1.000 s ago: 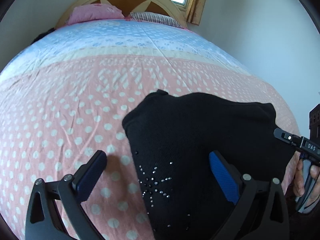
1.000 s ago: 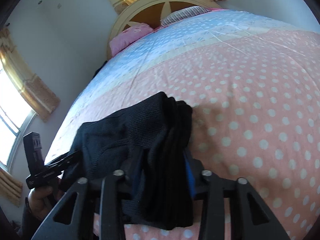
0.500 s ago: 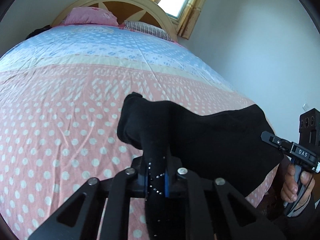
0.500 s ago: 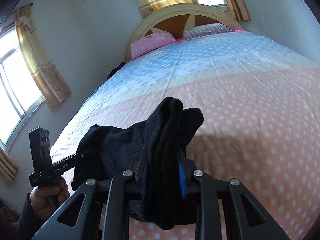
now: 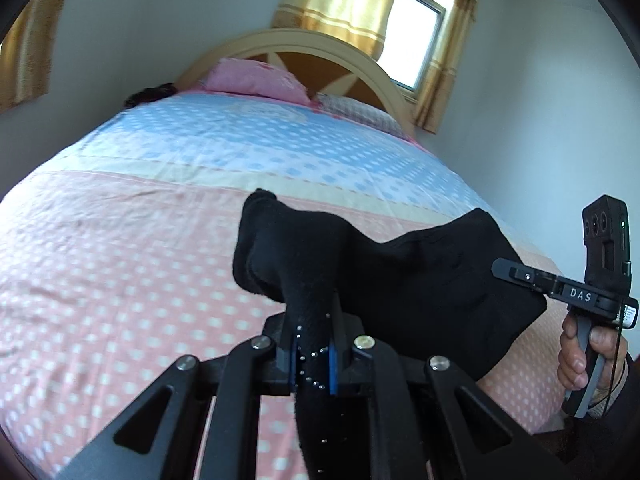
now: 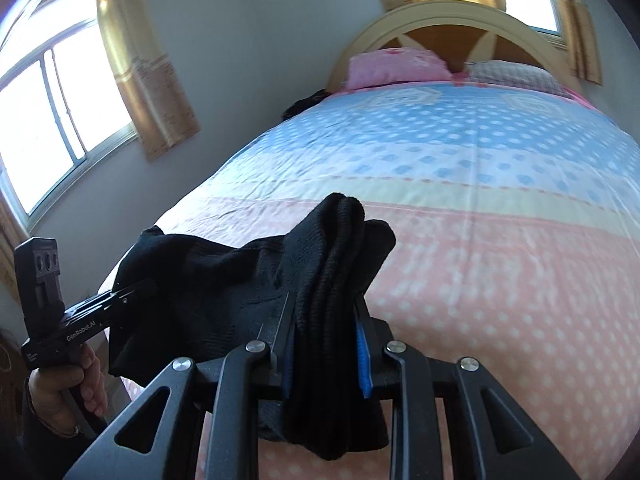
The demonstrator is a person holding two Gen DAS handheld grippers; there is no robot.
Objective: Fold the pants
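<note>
Lifting now: we see left hand-held gripper (image 5: 312,354), wide open over black pants (image 5: 420,280) a second ago, clamped tight on studded edge. Right hand-held gripper (image 6: 324,350) pinches thick bunched fold, grip a touch narrower than before. Pants, flat on bed (image 5: 120,260) a second ago, now hang stretched between both, raised off pink dotted cover. We judge cloth ready to carry over for next fold. Room: arched headboard (image 5: 320,46), pink pillow (image 5: 256,80), yellow curtains (image 6: 148,80), bright windows.

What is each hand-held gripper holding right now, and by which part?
Both grip the black pants: left hand-held gripper pinches a rhinestone-studded edge, right hand-held gripper a bunched thicker fold at the opposite end.
</note>
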